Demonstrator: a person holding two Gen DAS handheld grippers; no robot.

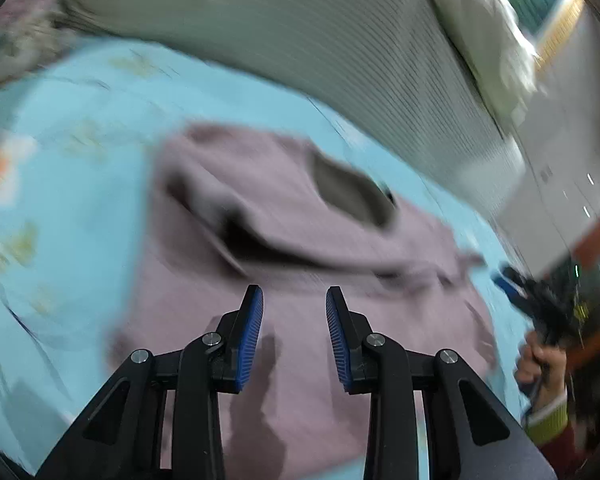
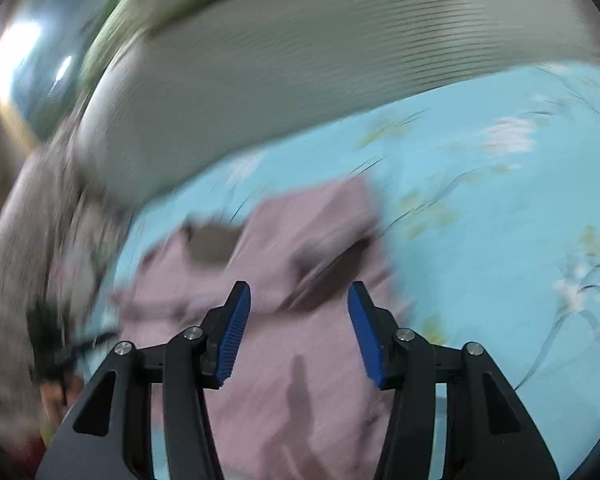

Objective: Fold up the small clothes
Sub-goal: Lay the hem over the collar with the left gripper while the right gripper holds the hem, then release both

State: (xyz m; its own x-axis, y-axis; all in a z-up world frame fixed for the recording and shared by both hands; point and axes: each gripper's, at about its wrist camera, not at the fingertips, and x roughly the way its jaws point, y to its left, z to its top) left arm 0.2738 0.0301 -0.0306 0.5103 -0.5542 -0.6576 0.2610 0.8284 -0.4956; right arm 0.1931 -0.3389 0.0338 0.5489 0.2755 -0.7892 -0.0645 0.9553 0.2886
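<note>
Two grippers under my remote control hang above one mauve garment point(image 1: 300, 280), which lies spread on a light blue bedsheet point(image 1: 80, 140) printed with pale flowers. Both views are heavily motion-blurred, so fine detail of the cloth cannot be read. Left wrist view: my left gripper point(image 1: 294, 300) points down at the lower part of the garment, its blue ribbed pads point(image 1: 250, 340) standing apart with nothing between them; only the cloth shows beyond the gap, and I cannot tell whether the tips touch it. The garment has a dark neck opening point(image 1: 352, 192) toward its far end and a raised, shadowed fold point(image 1: 236, 232) to the left of that. Beyond the sheet runs a grey ribbed cushion point(image 1: 300, 40). At the right edge of this view I see my right gripper point(image 1: 512, 280) as a dark blur with a touch of blue, carried by a hand point(image 1: 540, 364) in a yellow-green cuff point(image 1: 548, 424) over a dark red sleeve. Right wrist view: the right gripper point(image 2: 299, 300) is also spread, wider than the left, its blue pads point(image 2: 234, 336) empty and poised over the same garment point(image 2: 300, 380), whose neck opening point(image 2: 212, 248) lies up and to the left. The blue sheet point(image 2: 500, 240) fills the right side, and a blurred grey-brown patterned mass point(image 2: 28, 280) occupies the left edge.
</note>
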